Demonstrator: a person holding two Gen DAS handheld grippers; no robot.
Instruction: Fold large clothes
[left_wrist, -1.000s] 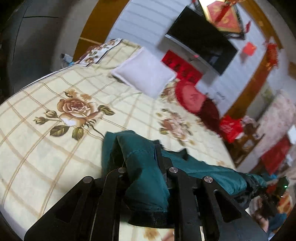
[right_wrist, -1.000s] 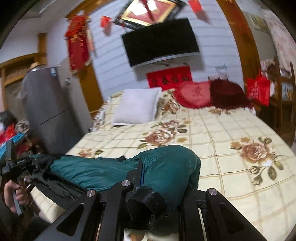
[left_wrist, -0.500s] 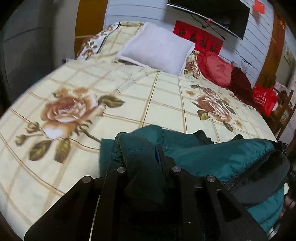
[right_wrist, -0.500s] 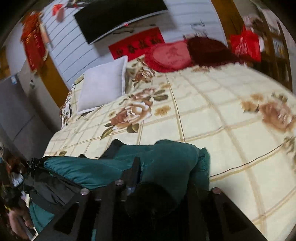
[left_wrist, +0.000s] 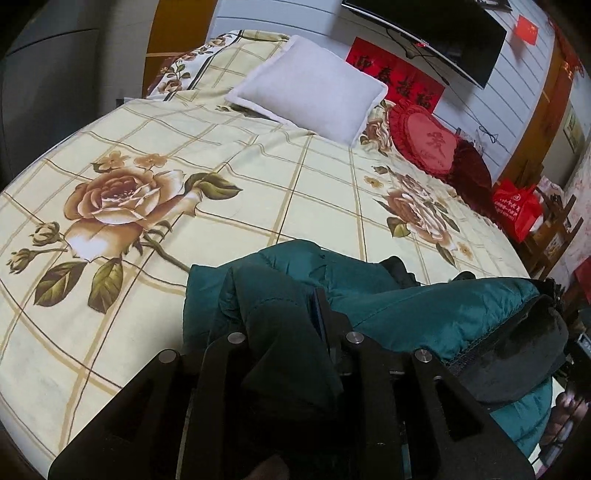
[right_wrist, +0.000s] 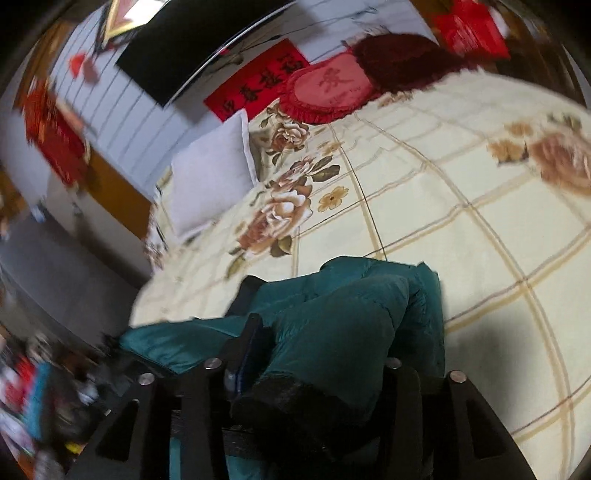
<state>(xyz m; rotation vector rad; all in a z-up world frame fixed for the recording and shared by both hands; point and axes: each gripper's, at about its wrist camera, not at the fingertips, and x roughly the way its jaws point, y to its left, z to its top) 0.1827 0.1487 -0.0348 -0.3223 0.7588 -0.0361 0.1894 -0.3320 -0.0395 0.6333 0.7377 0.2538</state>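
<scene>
Left wrist view. Jacket (left_wrist: 424, 306), teal, padded, bunched at the near edge of the bed (left_wrist: 258, 177), trailing off toward the near right corner; black collar or lining shows at its right end. Left gripper (left_wrist: 284, 332): jaws clamped on a thick fold of the jacket, cloth filling the gap. Bedspread cream, checked, rose print. Pillow (left_wrist: 310, 96), white, at the head of the bed; heart cushion (left_wrist: 428, 144), red, just right of it, a dark red cushion (left_wrist: 472, 166) touching that. TV (left_wrist: 432, 33) on the wall above. Red bag (left_wrist: 517, 208) beyond the right edge.

Right wrist view, blurred at left. Jacket (right_wrist: 343, 314) at the near edge of the bed (right_wrist: 480, 206); black cuff nearest the camera. Right gripper (right_wrist: 317, 347): jaws pinched on a sleeve-like roll of the jacket. Pillow (right_wrist: 214, 177), heart cushion (right_wrist: 328, 88), TV (right_wrist: 195, 48) at the far end.
</scene>
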